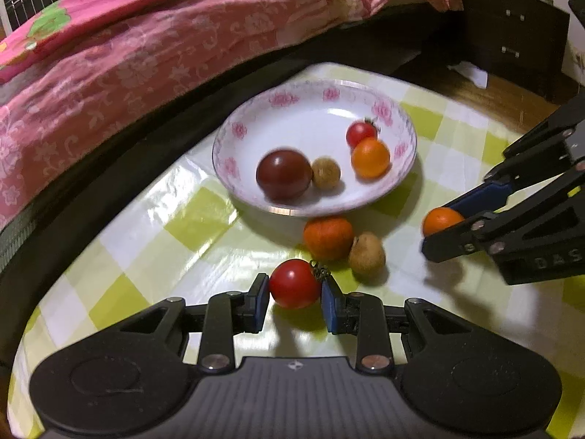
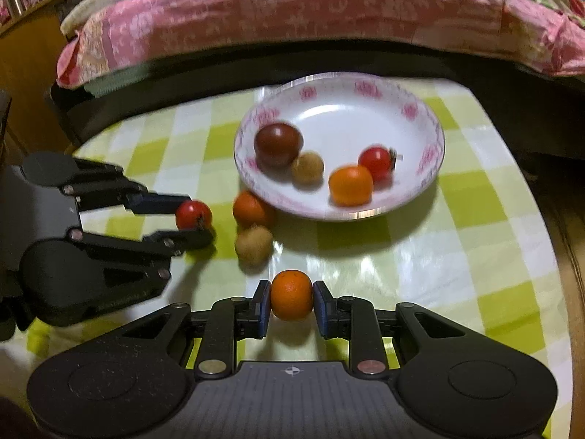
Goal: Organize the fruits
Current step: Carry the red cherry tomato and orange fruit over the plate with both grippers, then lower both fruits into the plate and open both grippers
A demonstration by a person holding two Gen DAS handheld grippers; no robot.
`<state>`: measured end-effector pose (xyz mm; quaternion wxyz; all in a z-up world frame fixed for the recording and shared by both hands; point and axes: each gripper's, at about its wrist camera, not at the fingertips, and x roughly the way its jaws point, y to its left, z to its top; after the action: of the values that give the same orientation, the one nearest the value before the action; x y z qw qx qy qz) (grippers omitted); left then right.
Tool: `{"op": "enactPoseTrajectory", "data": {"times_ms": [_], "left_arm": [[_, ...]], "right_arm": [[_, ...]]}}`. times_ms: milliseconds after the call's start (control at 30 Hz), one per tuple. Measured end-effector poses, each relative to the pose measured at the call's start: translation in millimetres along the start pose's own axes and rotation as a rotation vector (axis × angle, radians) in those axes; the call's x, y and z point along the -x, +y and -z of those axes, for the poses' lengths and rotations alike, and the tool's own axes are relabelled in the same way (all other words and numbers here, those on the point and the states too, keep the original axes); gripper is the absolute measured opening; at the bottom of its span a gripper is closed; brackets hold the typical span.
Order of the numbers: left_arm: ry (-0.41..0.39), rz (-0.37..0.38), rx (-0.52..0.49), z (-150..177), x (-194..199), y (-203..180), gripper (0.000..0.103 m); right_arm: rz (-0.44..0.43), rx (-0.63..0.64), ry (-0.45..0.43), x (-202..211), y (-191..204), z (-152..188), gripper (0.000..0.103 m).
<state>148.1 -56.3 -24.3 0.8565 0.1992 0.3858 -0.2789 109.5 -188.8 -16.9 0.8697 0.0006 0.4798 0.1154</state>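
Landmark: the white, shallow, pink-flowered ceramic plate (image 1: pixel 396 146) (image 2: pixel 431 153), standing on the green-and-white checked glossy tablecloth (image 1: pixel 153 241) (image 2: pixel 475 248).

1. My left gripper (image 1: pixel 295 294) (image 2: pixel 197 224), black with blue pads: clamped on a round red cherry tomato with a dried stem (image 1: pixel 294 283) (image 2: pixel 193 214), just on my side of the plate.
2. My right gripper (image 2: pixel 291 301) (image 1: pixel 444 225), same make: closed on a small round orange fruit (image 2: pixel 291 300) (image 1: pixel 440 221), on my side of the plate and to its right in the left wrist view.
3. Loose on the cloth, between the plate's near rim and my left gripper: a round orange fruit (image 1: pixel 328 237) (image 2: pixel 253 209) almost under the rim, and a brown rough-skinned ball fruit (image 1: pixel 366 254) (image 2: pixel 253 244) touching it. Both lie in the straight path from my left gripper to the plate.
4. In the plate: a dark maroon tomato (image 1: pixel 283 173) (image 2: pixel 278 144) touching a small tan rough fruit (image 1: pixel 325 172) (image 2: pixel 308 166); a bright orange tomato (image 1: pixel 370 157) (image 2: pixel 350 184) touching a red stemmed cherry tomato (image 1: pixel 361 132) (image 2: pixel 376 162). The far middle of the plate is bare.
5. Room: open cloth left of the plate; the cloth ends shortly behind it.
6. Beyond the plate: a pink floral quilt (image 1: pixel 128 55) (image 2: pixel 292 11) on a bed; to the plate's far right, a dark wooden drawer cabinet (image 1: pixel 512 33).
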Motion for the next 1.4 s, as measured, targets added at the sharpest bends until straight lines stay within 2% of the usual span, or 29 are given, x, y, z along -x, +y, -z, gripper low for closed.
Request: {"op": "enactPoseTrajectory", "data": {"times_ms": [233, 567, 967, 1400], "left_arm": [[-0.054, -0.009, 0.022, -25.1, 3.1, 2.2, 0.038], [-0.068, -0.005, 0.026, -47.4, -13.0, -5.1, 0.038], [-0.044, 0.004, 0.043, -49.1, -29.1, -2.8, 0.038], [-0.056, -0.003, 0.050, -53.5, -34.9, -6.4, 0.039]], "right_arm": [[0.020, -0.029, -0.081, 7.8, -8.9, -19.4, 0.021], [0.037, -0.077, -0.111, -3.0, -26.3, -37.6, 0.021], [0.039, -0.079, -0.100, -16.6, -30.5, -41.2, 0.021], [0.014, -0.093, -0.158, -17.1, -32.8, -45.5, 0.024]]}}
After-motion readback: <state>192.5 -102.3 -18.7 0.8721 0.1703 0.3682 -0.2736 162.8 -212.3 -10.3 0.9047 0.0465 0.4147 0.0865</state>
